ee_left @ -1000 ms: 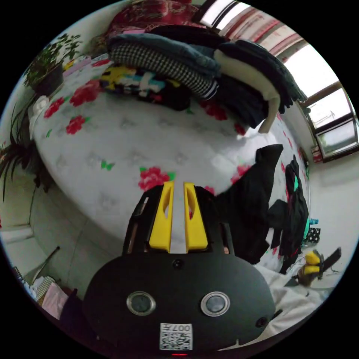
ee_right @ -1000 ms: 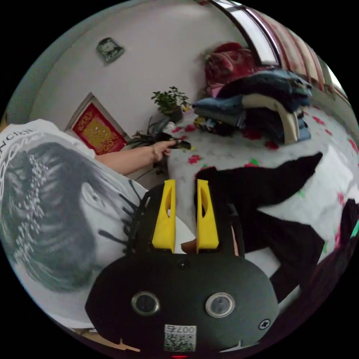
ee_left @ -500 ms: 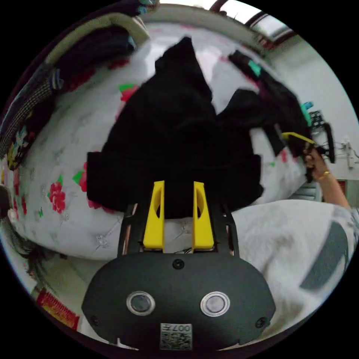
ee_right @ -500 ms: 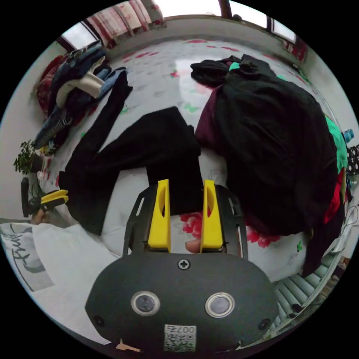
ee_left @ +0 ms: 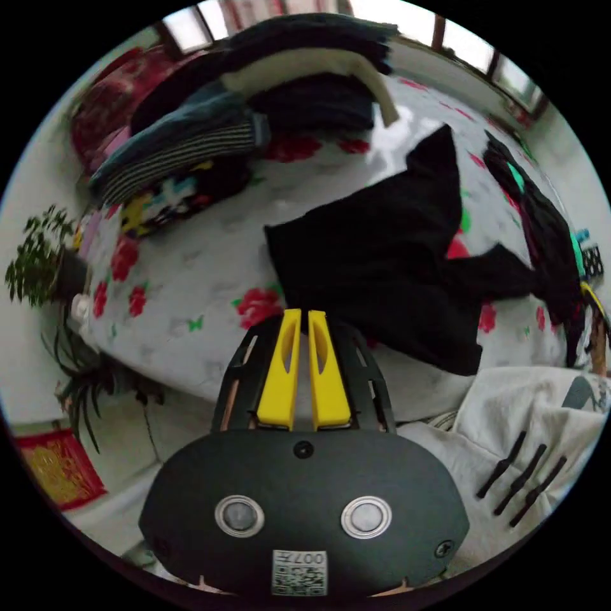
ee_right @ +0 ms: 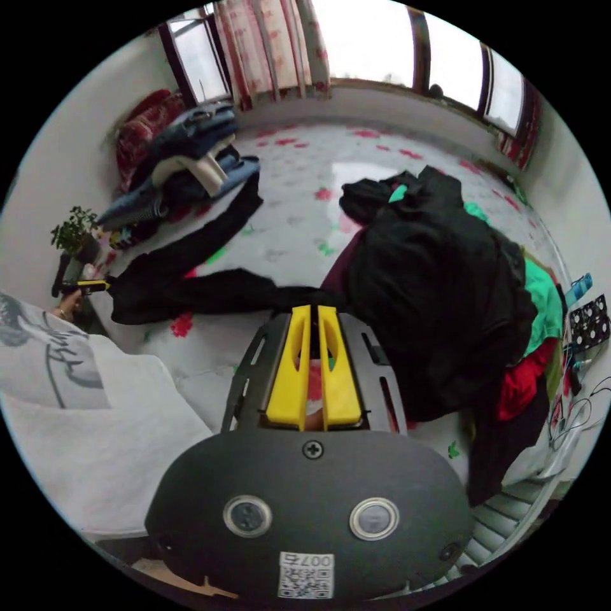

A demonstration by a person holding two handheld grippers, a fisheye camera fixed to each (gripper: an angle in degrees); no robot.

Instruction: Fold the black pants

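Note:
The black pants [ee_left: 382, 267] lie spread on the flowered bed sheet [ee_left: 191, 280]. My left gripper [ee_left: 304, 313] sits at their near edge, its yellow jaws closed to a thin slit on the cloth. In the right gripper view the pants [ee_right: 191, 286] stretch as a long dark band from the left gripper [ee_right: 92, 286] at the bed's edge to my right gripper [ee_right: 310, 308]. The right jaws are pinched together on the other end of the band. The right gripper [ee_left: 589, 294] also peeks in at the far right of the left gripper view.
A heap of dark, green and red clothes [ee_right: 439, 299] lies right beside the right gripper. Folded clothes are stacked [ee_left: 254, 108] at the bed's far side. A potted plant [ee_left: 44, 267] stands off the bed's corner. The person's white shirt [ee_left: 522, 420] is close below.
Both cameras have swung. The jaws of both grippers, apart half a second ago, have closed at the pants' edges, and the pants now run stretched between them.

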